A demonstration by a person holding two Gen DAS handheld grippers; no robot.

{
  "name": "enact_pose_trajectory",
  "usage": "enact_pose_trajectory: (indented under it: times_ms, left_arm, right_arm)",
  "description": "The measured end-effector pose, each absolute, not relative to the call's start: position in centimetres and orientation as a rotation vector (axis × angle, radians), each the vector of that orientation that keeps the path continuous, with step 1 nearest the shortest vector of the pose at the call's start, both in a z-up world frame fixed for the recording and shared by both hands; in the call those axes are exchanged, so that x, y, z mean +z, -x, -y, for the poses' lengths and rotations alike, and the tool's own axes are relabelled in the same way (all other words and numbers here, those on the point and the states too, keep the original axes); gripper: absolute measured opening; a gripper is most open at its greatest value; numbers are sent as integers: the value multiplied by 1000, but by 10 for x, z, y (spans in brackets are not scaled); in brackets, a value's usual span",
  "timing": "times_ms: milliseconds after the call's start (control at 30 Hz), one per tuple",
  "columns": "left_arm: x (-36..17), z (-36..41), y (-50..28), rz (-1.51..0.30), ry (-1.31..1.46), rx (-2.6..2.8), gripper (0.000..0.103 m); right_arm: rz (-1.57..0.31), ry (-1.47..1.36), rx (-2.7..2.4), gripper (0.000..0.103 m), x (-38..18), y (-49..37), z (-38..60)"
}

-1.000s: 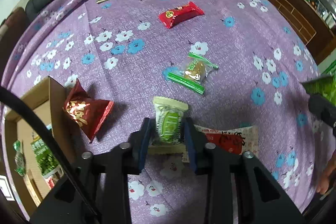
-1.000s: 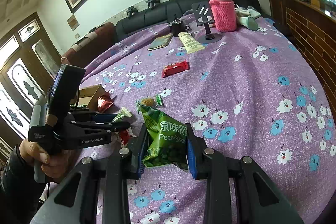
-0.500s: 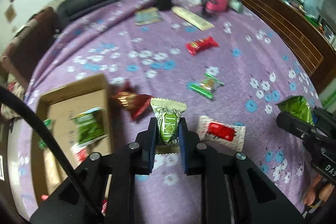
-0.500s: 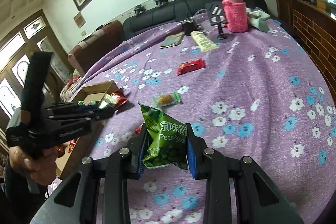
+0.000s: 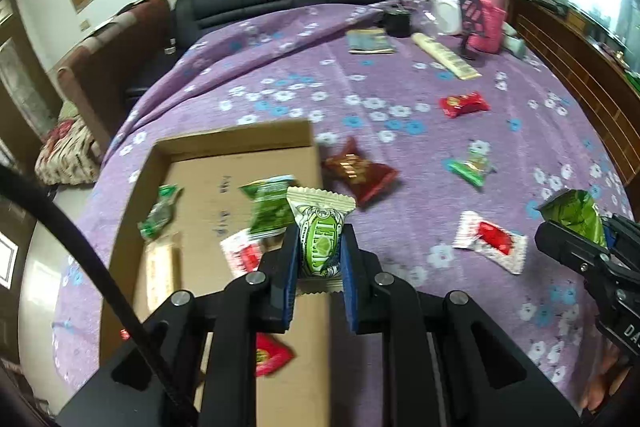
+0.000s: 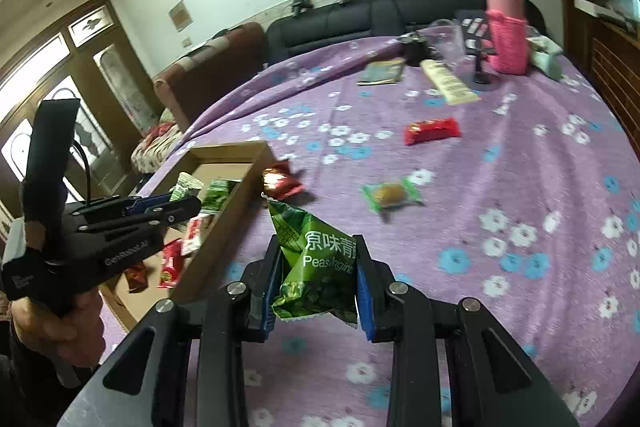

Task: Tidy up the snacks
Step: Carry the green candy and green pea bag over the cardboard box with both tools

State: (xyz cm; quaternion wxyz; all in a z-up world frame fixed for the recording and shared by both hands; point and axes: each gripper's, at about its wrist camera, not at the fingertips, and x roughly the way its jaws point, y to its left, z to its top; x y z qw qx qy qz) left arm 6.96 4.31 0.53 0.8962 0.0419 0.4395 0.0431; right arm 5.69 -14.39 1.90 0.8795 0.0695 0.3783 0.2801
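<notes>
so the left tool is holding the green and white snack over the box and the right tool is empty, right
Not quite. The right tool is not empty: it is shut on a green peas packet, as the right wrist view shows. The rest holds: the left tool grips the green and white snack over the edge of the cardboard box.

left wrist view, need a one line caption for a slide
Left tool shut on a cream-and-green snack packet beside the cardboard box, more snacks scattered on the purple floral cloth.
</notes>
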Motion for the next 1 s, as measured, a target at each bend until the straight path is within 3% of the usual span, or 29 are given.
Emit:
enact_pose_trajectory:
  times_ms: [1000]
  left_arm:
    - [1,-160,-48,-884,49,317,22]
  right_arm:
    - [-823,-1,784,31,28,-75,3]
